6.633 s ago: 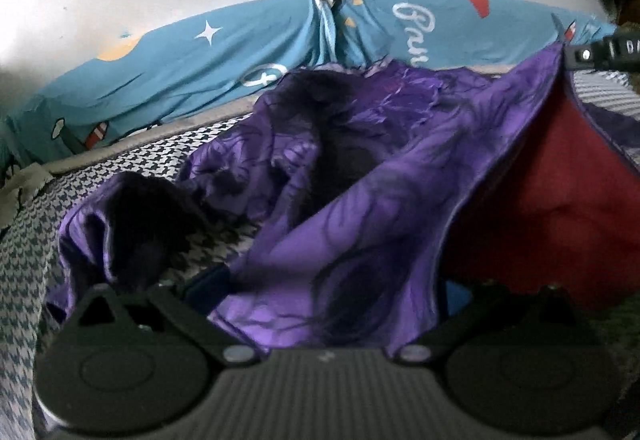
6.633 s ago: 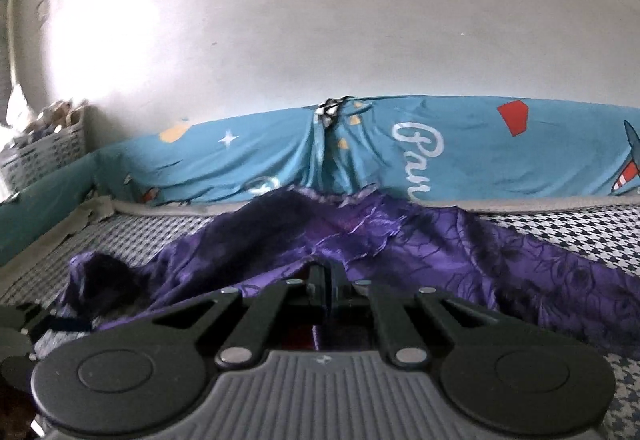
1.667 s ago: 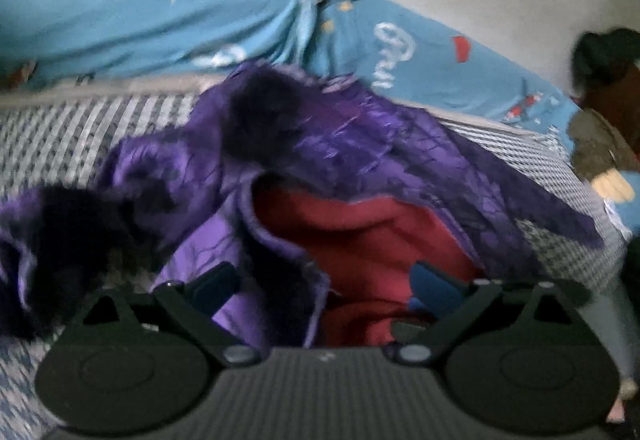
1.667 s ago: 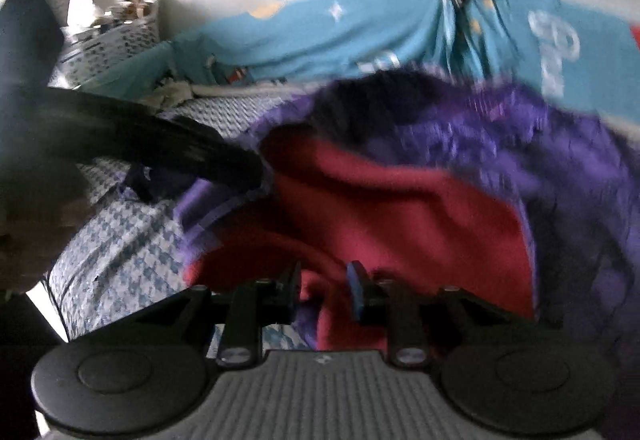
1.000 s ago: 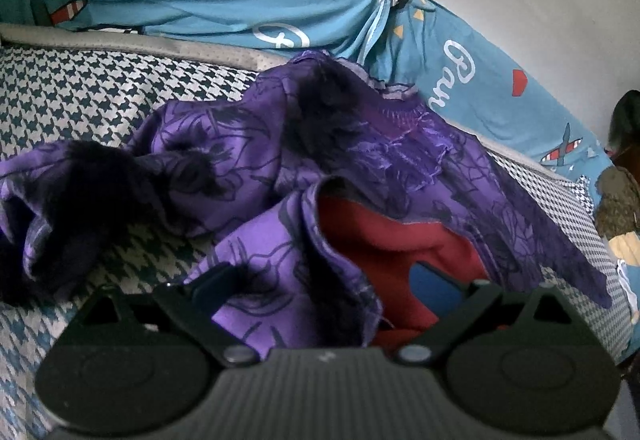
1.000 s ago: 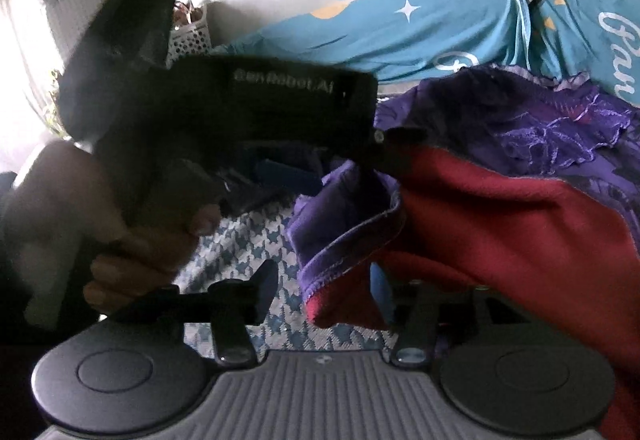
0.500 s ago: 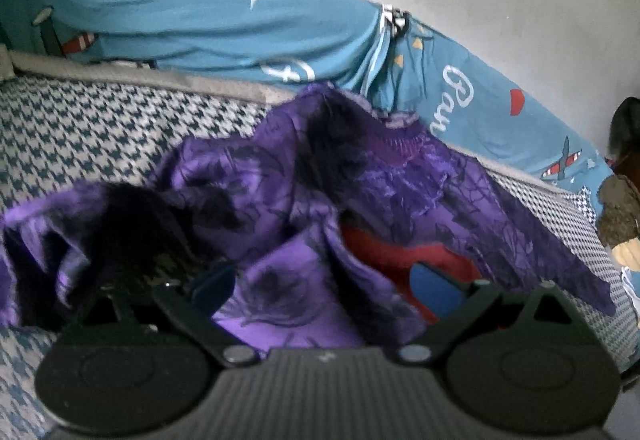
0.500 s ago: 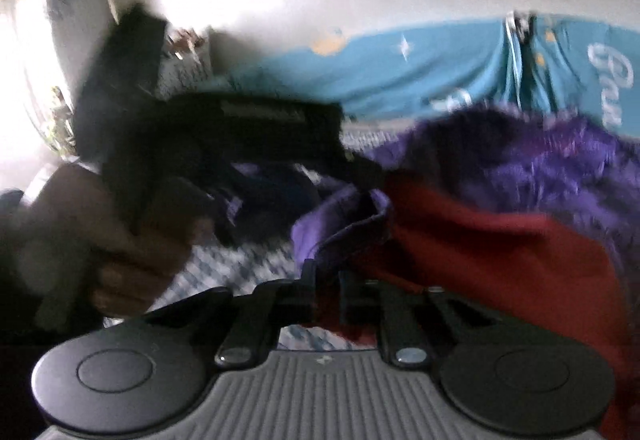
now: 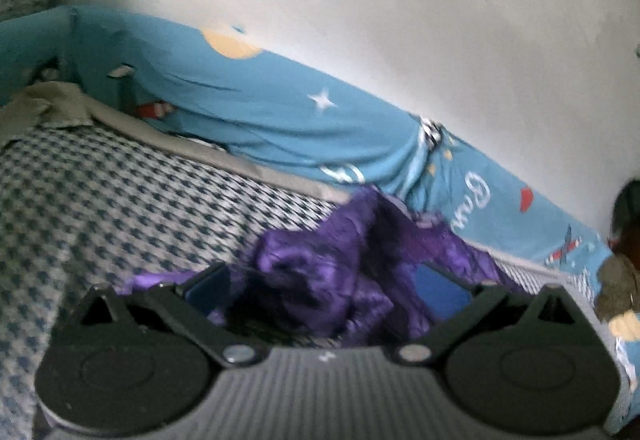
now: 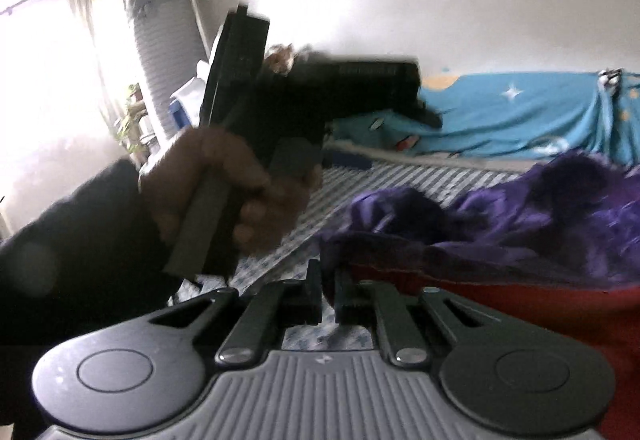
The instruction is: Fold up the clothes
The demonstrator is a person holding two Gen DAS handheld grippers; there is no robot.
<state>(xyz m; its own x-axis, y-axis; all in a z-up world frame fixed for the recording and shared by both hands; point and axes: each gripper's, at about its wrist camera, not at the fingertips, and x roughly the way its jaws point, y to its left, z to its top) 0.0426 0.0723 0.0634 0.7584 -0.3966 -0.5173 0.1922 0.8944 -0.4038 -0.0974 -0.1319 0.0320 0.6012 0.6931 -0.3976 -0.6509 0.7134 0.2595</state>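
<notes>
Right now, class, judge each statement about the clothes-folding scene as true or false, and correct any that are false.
1. The left gripper has its jaws wide apart. True.
2. The right gripper is open and holds nothing. False: its jaws are pinched on the purple garment.
3. The purple garment has a red lining. True.
4. The bed cover is plain white. False: it is blue-and-white houndstooth.
5. The blue bumper shows a white star. True.
</notes>
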